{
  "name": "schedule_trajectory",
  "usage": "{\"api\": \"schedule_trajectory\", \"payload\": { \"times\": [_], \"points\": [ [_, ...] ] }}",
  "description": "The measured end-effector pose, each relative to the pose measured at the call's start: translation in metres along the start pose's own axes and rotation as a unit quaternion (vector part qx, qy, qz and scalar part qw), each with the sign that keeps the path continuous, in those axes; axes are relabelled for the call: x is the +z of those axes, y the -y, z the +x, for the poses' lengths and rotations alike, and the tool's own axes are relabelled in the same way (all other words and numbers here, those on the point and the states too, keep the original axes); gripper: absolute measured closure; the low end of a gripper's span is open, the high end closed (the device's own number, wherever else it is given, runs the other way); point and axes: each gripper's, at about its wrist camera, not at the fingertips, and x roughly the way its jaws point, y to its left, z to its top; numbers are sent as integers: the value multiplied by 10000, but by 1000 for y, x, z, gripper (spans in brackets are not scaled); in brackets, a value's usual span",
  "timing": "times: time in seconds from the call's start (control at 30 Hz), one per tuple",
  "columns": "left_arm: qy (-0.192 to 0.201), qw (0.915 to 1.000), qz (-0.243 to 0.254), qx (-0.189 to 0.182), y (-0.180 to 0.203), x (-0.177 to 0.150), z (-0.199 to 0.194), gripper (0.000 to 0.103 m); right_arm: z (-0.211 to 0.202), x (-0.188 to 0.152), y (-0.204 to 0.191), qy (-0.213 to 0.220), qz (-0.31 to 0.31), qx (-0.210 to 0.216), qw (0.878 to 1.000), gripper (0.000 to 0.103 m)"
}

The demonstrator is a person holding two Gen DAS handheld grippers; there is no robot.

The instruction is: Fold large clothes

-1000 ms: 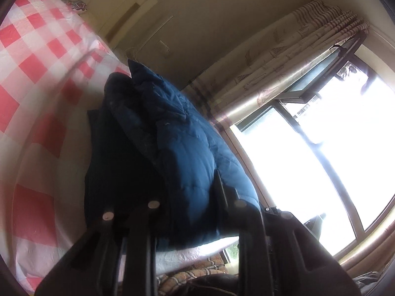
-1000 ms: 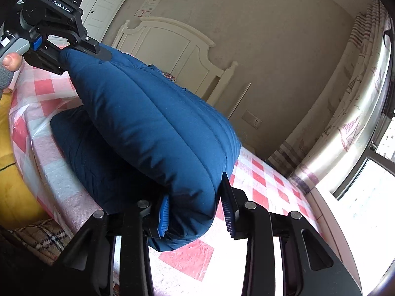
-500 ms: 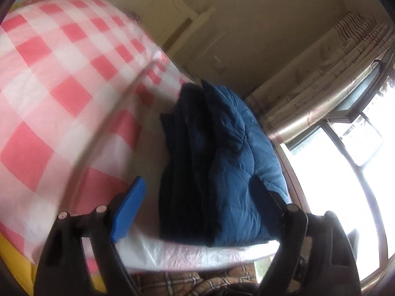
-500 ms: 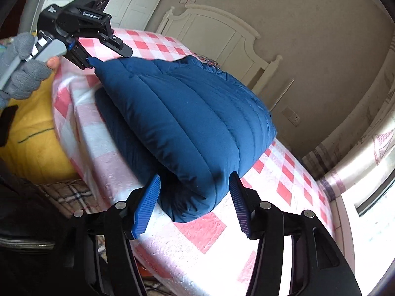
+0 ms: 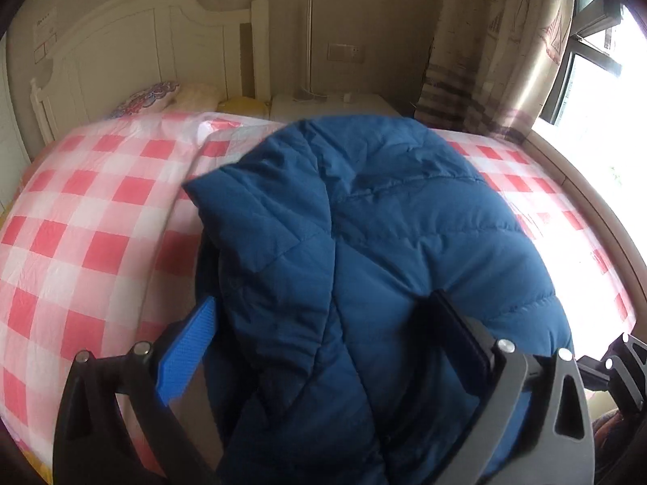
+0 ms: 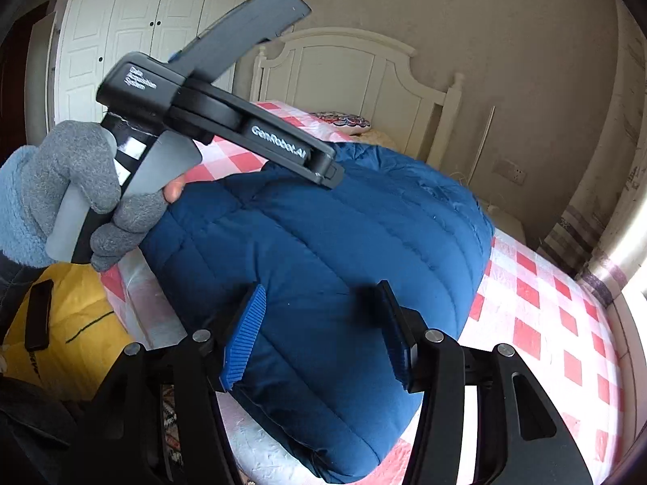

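A puffy blue quilted jacket (image 5: 388, 250) lies folded in a thick bundle on the red-and-white checked bed (image 5: 81, 218); it also shows in the right wrist view (image 6: 356, 250). My left gripper (image 5: 323, 331) is open, its jaws standing wide on either side of the bundle's near edge. In the right wrist view the left gripper (image 6: 323, 165) hovers over the jacket's top, held by a gloved hand (image 6: 77, 194). My right gripper (image 6: 319, 323) is open, its blue pads (image 6: 242, 335) apart just above the jacket's near end.
A white headboard (image 5: 133, 48) and pillows (image 5: 149, 97) stand at the bed's far end. A nightstand (image 5: 327, 105), curtain (image 5: 497, 40) and bright window (image 5: 598, 81) lie to the right. A yellow bag (image 6: 68, 323) sits beside the bed; white wardrobe doors (image 6: 137, 28) stand behind.
Both grippers let go of the jacket and opened. The lifted half dropped onto the bundle. The left gripper swung round to face the headboard, over the jacket; the right drew back slightly.
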Motion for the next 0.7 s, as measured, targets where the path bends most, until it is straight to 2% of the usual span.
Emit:
{"api": "schedule_trajectory", "payload": {
  "times": [0.1, 0.23, 0.4, 0.43, 0.47, 0.53, 0.57, 0.6, 0.67, 0.7],
  "points": [
    [14, 9986, -347, -407, -20, -13, 12, 1, 7, -11, 5, 71, 309, 268, 9991, 53],
    [109, 9988, -307, -356, -21, -18, 13, 1, 11, -11, 0, 24, 215, 269, 9994, 53],
    [98, 9990, -303, -325, -18, -18, 8, 1, 0, -5, 20, -21, 579, 674, 9960, 52],
    [107, 9990, -300, -310, -18, -19, 7, 1, -4, -2, 26, -19, 740, 771, 9943, 46],
    [112, 9990, -306, -313, -18, -19, 7, 1, -10, -1, 32, 5, 960, 901, 9913, 33],
    [26, 9983, -418, -415, -22, -19, 4, 1, -23, 2, 50, 166, 1448, 1022, 9840, 17],
    [-66, 9963, -578, -628, -28, -20, 0, 2, -29, 2, 60, 283, 1688, 1080, 9793, 15],
    [-93, 9914, -797, -1029, -36, -21, -7, 2, -34, 2, 73, 352, 1967, 1132, 9733, 14],
    [-26, 9698, -1396, -2001, -67, -30, -22, 2, -39, -2, 98, 330, 2529, 1146, 9601, 11],
    [-91, 9610, -1647, -2219, -83, -35, -25, 2, -40, -6, 110, 303, 2770, 1214, 9527, 11]
  ]
}}
